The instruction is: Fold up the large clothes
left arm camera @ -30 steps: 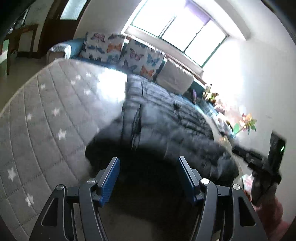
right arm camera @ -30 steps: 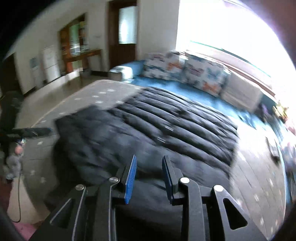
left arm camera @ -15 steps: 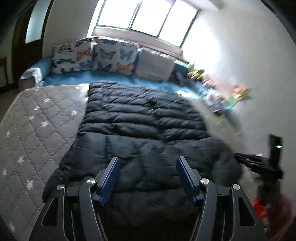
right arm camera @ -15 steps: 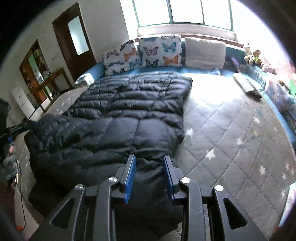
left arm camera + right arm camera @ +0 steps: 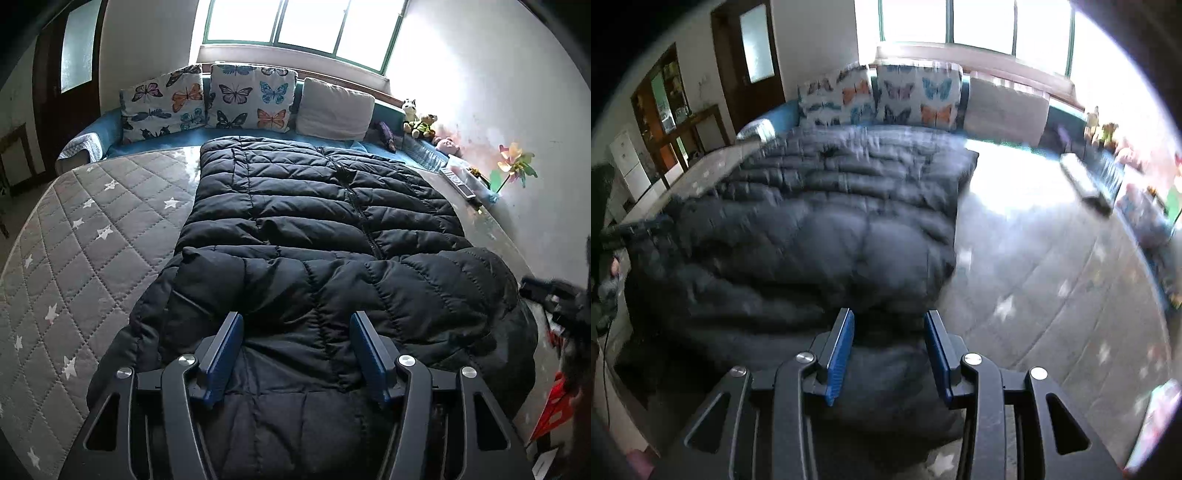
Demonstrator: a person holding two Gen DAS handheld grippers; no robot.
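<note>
Jacket: black puffer jacket (image 5: 321,236) spread on quilted mattress (image 5: 92,236), collar toward twelve o'clock.
Left gripper (image 5: 297,321): jaws closing, gripping nothing.
Right gripper (image 5: 889,319): jaws opening, gripping nothing.

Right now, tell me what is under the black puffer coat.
The black puffer coat lies on the grey star-quilted mattress, which shows on both sides of it. Its far end reaches the blue bedding below the butterfly pillows. Whatever lies directly beneath the coat is covered.
</note>
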